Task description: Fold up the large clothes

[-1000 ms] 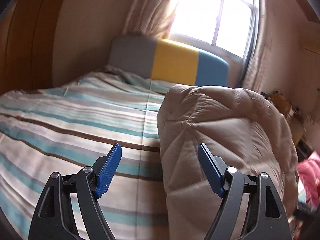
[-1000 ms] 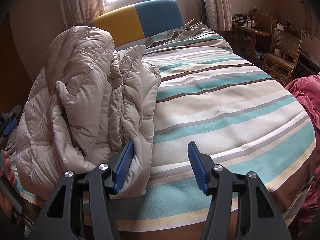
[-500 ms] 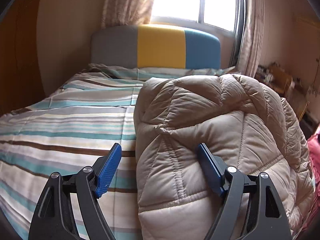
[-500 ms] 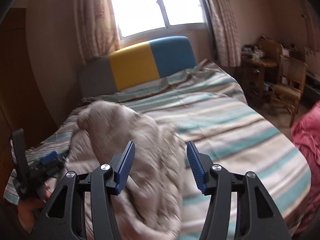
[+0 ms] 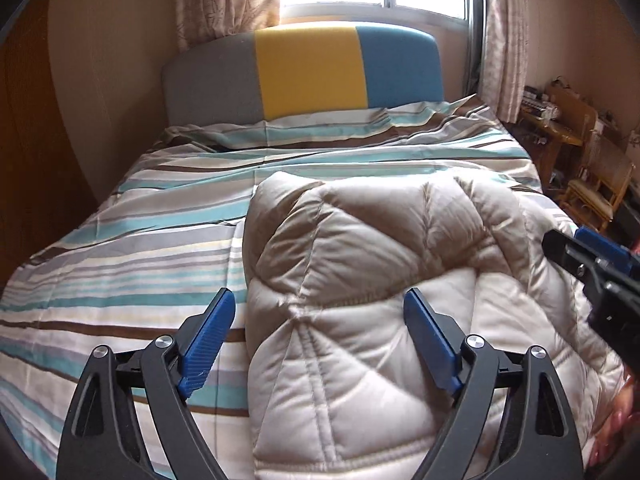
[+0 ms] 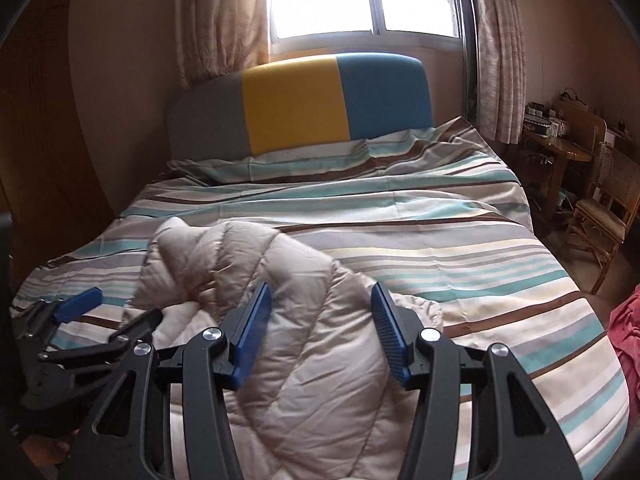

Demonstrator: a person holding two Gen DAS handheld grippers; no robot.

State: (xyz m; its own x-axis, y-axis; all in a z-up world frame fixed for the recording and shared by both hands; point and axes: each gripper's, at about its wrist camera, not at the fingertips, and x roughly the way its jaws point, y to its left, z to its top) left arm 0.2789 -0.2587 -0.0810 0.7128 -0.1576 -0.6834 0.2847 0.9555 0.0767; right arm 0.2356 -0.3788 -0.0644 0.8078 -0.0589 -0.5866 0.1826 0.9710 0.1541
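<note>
Puffer jacket [image 5: 360, 320], beige and quilted, lies bundled on the striped duvet [image 5: 120, 280] near the foot of the bed, which gives it a broad, soft surface to be folded on. In the left wrist view, the left gripper [image 5: 320, 332] hangs above the jacket's near edge with its jaws opening and nothing pressed between them. The blue left finger [image 5: 206, 344] stands over bare duvet just off the jacket's left edge, while the right finger [image 5: 430, 344] is over the padded bulk, so the jacket's left border falls between the fingers but is not gripped. At the right edge of this view the right gripper [image 5: 592, 256] shows beside the jacket's far side.

In the right wrist view, the right gripper [image 6: 316, 336] hovers over the jacket [image 6: 320, 360] with its jaws closing slowly; the pads are apart and I judge no fabric is pinched. Quilted fabric fills the gap between and below both fingers, and a sleeve-like lump rises just ahead and to the left of them. The left gripper [image 6: 92, 320] sits to the left, beside that lump. Both tools seem released, probably to reposition for a fresh hold.
</note>
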